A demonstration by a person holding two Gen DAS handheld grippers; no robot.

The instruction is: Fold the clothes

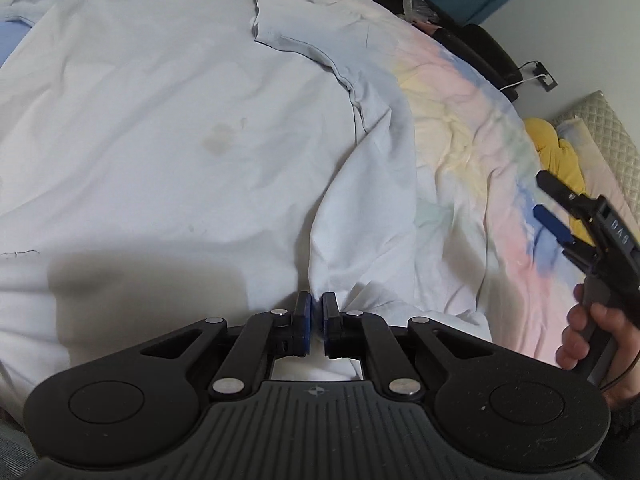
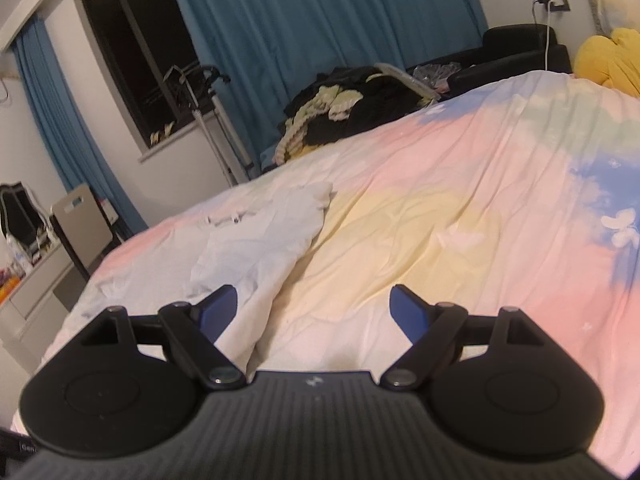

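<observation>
White t-shirt [image 1: 168, 128] spread flat on pastel bedspread [image 1: 472, 132], fills left and centre of left wrist frame; faint stain mid-frame, sleeve [image 1: 304, 24] at top centre. Left gripper [image 1: 316, 312] at bottom centre, jaws pinched tight on a bunched fold of the shirt's edge. Right gripper [image 2: 312, 308] jaws spread wide, holding nothing, above the bedspread; a hand [image 1: 592, 340] grips it at right edge. Yellow plush [image 2: 608, 60] upper right.

Shirt [image 1: 160, 140] flat on bed [image 1: 460, 152]; clothes pile [image 2: 340, 116] behind.
</observation>
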